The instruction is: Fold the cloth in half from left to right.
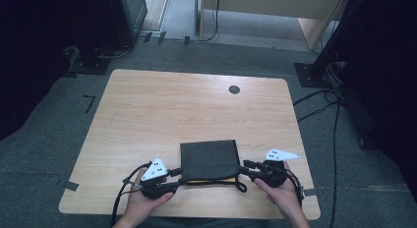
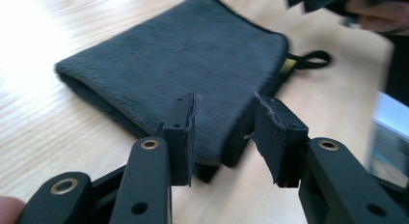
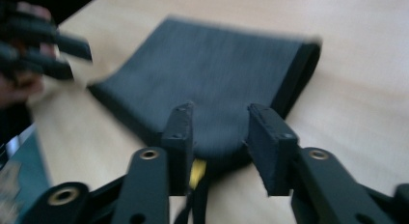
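Observation:
A dark grey folded cloth (image 1: 209, 159) lies flat near the front edge of the wooden table (image 1: 196, 105). It has a black hanging loop (image 2: 313, 60) and a small yellow tag (image 2: 288, 65) at one near corner. My left gripper (image 1: 178, 178) is at the cloth's near left corner. In the left gripper view its jaws (image 2: 222, 137) stand apart around that corner of the cloth (image 2: 193, 64), with the pads clear of it. My right gripper (image 1: 244, 168) is at the near right corner. Its jaws (image 3: 217, 132) are also apart, with the cloth (image 3: 212, 69) bulging between them above the tag (image 3: 197, 173).
A round dark grommet (image 1: 234, 89) sits near the table's far edge. The front edge runs just below both hands. Cables (image 1: 334, 120) and dark stands (image 1: 314, 71) are on the carpet to the right of the table.

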Motion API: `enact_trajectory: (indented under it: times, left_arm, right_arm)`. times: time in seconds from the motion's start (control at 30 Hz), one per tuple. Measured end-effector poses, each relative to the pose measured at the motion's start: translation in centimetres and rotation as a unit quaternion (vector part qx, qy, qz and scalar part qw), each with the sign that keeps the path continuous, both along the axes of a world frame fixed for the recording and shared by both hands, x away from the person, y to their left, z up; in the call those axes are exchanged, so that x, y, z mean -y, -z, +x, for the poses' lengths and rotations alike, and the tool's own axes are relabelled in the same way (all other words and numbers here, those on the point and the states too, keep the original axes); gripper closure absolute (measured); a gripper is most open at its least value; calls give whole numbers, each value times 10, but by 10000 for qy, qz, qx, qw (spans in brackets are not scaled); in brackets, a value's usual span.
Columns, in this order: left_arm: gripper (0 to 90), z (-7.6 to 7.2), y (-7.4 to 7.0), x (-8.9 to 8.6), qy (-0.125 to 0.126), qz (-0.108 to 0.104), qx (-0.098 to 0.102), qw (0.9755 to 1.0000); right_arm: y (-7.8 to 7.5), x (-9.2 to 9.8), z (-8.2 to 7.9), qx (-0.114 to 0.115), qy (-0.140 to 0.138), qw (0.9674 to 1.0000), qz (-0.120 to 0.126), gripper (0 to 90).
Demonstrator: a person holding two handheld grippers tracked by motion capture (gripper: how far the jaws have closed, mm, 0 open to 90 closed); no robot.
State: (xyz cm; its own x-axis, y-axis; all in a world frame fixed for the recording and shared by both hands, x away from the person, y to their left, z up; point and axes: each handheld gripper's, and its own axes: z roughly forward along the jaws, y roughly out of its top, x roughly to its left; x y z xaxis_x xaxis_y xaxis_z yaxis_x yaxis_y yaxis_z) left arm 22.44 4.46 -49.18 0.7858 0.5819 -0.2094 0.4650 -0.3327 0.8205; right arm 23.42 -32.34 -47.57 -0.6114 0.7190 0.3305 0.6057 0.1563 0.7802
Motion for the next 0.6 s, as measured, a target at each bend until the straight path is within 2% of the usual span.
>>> enact_trajectory:
  times: [0.03, 0.1, 0.2, 0.23, 0.27, 0.33, 0.37, 0.4, 0.43, 0.5, 0.53, 0.6]
  left_arm:
    - [595, 1, 3, 6, -13, 23, -79, 10000]
    - [567, -1, 8, 14, -89, 417, 1, 9991]
    - [558, -6, 17, 19, -5, 838, 42, 9965]
    - [554, -7, 19, 18, 17, 868, 44, 9962]
    - [552, -8, 20, 17, 22, 848, 26, 9964]
    - [551, -9, 19, 16, 15, 900, 66, 9959]
    - [542, -9, 19, 16, 12, 895, 80, 9959]
    - [525, -10, 19, 16, 36, 900, 85, 9959]
    - [499, -10, 17, 15, 60, 872, 93, 9961]
    - [433, -10, 14, 10, 96, 706, 58, 9974]
    - [388, -10, 12, 8, 55, 658, 33, 9978]
    - [317, -7, 9, -2, -87, 477, -1, 9988]
  right_arm:
    - [-1, -4, 2, 48, 126, 9999, -3, 567]
    - [0, -18, 8, 159, 527, 9984, -149, 512]
    - [11, -38, 7, 196, 695, 9958, -554, 435]
    - [16, -42, 4, 150, 706, 9945, -756, 415]
    - [22, -45, 2, 133, 729, 9925, -975, 392]
    - [32, -47, -2, -80, 832, 9868, -1389, 351]
    - [36, -45, -4, -179, 871, 9865, -1373, 335]
    - [36, -42, -5, -273, 943, 9872, -1258, 326]
    - [33, -41, -5, -274, 1012, 9865, -1256, 307]
    - [19, -46, -7, 82, 1176, 9834, -1377, 287]
    - [10, -52, -8, 295, 1197, 9832, -1346, 272]
    - [1, -65, -5, 417, 1172, 9836, -1306, 234]
